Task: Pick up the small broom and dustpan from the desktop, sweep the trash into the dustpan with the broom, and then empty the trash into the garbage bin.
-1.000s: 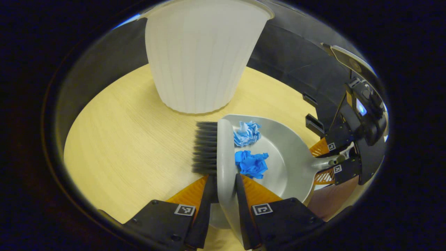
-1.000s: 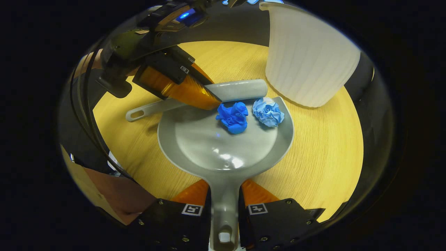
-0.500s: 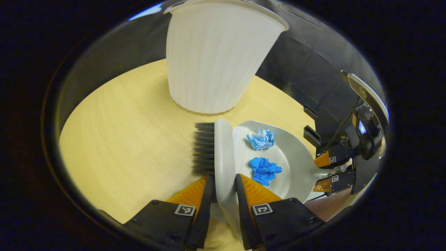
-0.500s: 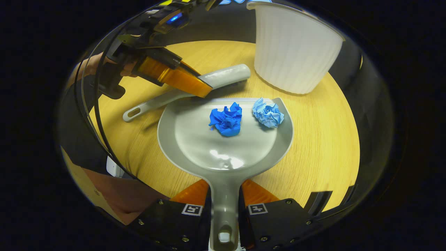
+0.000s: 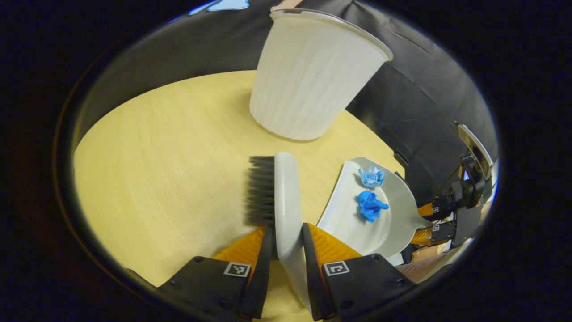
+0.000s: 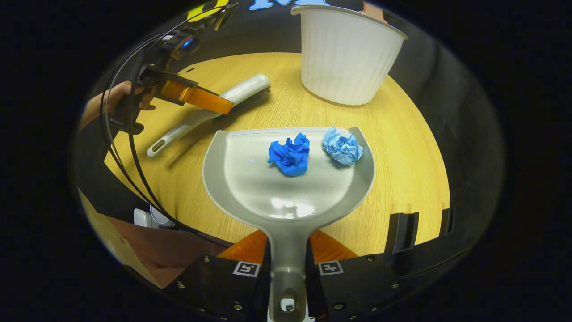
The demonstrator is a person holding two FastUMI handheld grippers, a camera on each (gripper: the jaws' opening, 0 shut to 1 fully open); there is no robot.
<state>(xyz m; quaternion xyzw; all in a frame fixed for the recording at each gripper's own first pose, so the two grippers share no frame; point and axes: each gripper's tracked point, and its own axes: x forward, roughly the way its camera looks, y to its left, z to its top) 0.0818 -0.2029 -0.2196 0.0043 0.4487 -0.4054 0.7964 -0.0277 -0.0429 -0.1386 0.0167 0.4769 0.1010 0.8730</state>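
While the right gripper [image 6: 288,264] clamps the smooth grey dustpan [image 6: 286,188] handle, two crumpled blue paper balls [image 6: 289,155] lie in its glossy scoop. Farther left, the left gripper [image 5: 288,243] pinches the broom [image 5: 286,201], dark bristles [image 5: 261,190] sideways above the woodgrain desktop [image 6: 402,147]. Beyond stands the ribbed white bin [image 6: 346,58].

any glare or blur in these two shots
Right gripper view: bright glare patch on the dustpan floor, and the broom throws a soft shadow on the table. Left gripper view: broom bristles slightly soft; fisheye bends the table edge and tilts the bin.

Dim warm light, glare on dustpan [image 6: 286,208], fisheye warp, sl. blur
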